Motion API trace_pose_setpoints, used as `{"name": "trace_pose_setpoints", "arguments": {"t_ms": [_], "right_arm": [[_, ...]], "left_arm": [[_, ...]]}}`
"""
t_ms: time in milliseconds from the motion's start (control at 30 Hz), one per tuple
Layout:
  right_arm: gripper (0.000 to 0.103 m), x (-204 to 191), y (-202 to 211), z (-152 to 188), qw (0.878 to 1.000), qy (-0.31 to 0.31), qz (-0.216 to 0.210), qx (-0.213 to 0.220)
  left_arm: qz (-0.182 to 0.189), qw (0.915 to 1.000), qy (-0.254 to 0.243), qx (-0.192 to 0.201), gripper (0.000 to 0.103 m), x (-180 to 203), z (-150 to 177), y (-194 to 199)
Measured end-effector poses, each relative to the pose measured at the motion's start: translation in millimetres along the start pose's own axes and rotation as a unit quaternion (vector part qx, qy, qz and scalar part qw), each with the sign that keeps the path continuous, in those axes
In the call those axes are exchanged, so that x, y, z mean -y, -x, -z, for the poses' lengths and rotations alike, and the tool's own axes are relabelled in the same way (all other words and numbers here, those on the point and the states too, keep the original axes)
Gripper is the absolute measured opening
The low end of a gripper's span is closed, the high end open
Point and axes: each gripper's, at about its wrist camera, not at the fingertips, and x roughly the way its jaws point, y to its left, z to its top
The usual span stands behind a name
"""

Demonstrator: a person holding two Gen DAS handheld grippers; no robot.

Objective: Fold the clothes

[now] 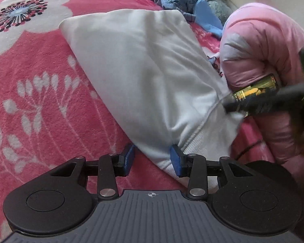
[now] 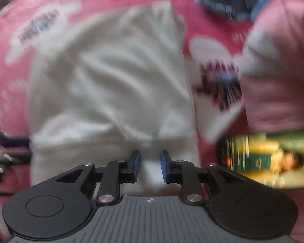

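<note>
The white garment (image 1: 143,81) lies partly folded on the pink flowered blanket (image 1: 30,93), beside a pink padded jacket (image 1: 263,46) — soft, light knit that will sag and crease wherever it goes unsupported. Its ribbed hem looks the firmest place to pinch, one corner per hand. The left gripper (image 1: 152,159) has that hem corner between its jaws, but whether the pads press on it I cannot tell. The right gripper (image 2: 150,165) hangs over the hem, jaws apart, the view blurred — no bite visible.

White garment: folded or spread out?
Folded: the white garment lies as a narrow doubled panel on the pink floral blanket, ribbed hem bunched at one end.
</note>
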Motion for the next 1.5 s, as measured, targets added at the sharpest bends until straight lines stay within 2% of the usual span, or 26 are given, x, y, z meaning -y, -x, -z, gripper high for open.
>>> {"name": "trace_pose_setpoints", "arguments": {"t_ms": [100,167,233,333,400,467,600,667,767,867,967,1133,1167,1200,1267,1333,1367,1467,1500], "right_arm": [[0.024,7.1,15.0,2.2,1.000,-0.025,0.000,0.006],[0.025,-3.9,30.9,-0.8,1.000,-0.004,-0.002,0.031],[0.025,-23.1,45.8,-4.0,0.997,0.022,-0.032,0.060],[0.024,-59.7,47.5,-8.6,0.991,0.080,-0.068,0.077],[0.024,-83.4,33.2,-6.3,0.988,0.120,-0.075,0.056],[0.024,-94.3,14.9,1.9,0.988,0.140,-0.062,0.012],[0.024,-93.5,15.6,13.0,0.989,0.140,-0.046,-0.030],[0.024,-95.7,26.9,11.8,0.988,0.144,-0.049,-0.017],[0.024,-119.9,41.7,8.2,0.979,0.186,-0.079,0.029],[0.024,-148.2,31.2,8.0,0.970,0.221,-0.099,0.025],[0.025,-155.2,7.4,23.0,0.964,0.255,-0.077,0.000],[0.027,-136.0,23.8,24.8,0.973,0.208,-0.103,-0.019],[0.029,-129.5,29.2,23.2,0.975,0.197,-0.104,-0.011],[0.037,-123.1,34.6,21.5,0.977,0.186,-0.105,-0.003],[0.042,-109.5,45.2,17.8,0.981,0.163,-0.107,0.013],[0.044,-79.0,54.0,4.9,0.987,0.110,-0.106,0.055],[0.050,-63.7,58.4,-1.6,0.988,0.084,-0.106,0.076],[0.065,-18.0,59.6,-21.6,0.985,-0.001,-0.105,0.136],[0.066,-3.3,54.6,-30.0,0.984,-0.027,-0.097,0.149]], "left_arm": [[0.011,0.9999,0.006,-0.003,0.038,-4.4,2.0,5.5],[0.024,0.9994,0.025,-0.005,0.038,-12.5,3.1,8.7],[0.036,0.9985,0.041,-0.006,0.038,-18.5,6.2,12.1],[0.055,0.9972,0.048,-0.015,0.038,-18.2,13.6,13.2],[0.069,0.9965,0.039,-0.026,0.038,-13.4,19.0,12.3],[0.075,0.9963,0.027,-0.031,0.038,-7.6,25.1,12.2],[0.089,0.9950,0.029,-0.035,0.038,-14.0,32.5,20.2],[0.091,0.9944,0.044,-0.030,0.039,-24.3,33.2,27.1],[0.084,0.9932,0.079,-0.018,0.039,-43.3,35.2,37.8],[0.073,0.9906,0.115,0.000,0.039,-61.2,36.7,48.2],[0.066,0.9880,0.139,0.019,0.039,-73.7,35.5,56.3],[0.068,0.9830,0.165,0.043,0.042,-84.1,18.4,54.0],[0.069,0.9826,0.166,0.047,0.042,-84.8,12.8,52.1],[0.069,0.9822,0.167,0.051,0.043,-85.3,6.9,50.1],[0.068,0.9822,0.165,0.059,0.043,-85.4,-4.5,46.4],[0.067,0.9823,0.161,0.068,0.044,-86.5,-13.9,44.5],[0.066,0.9823,0.160,0.072,0.045,-86.9,-18.3,43.1],[0.064,0.9811,0.163,0.084,0.047,-89.1,-30.3,37.0],[0.063,0.9807,0.164,0.086,0.047,-89.7,-34.2,34.3]]}}
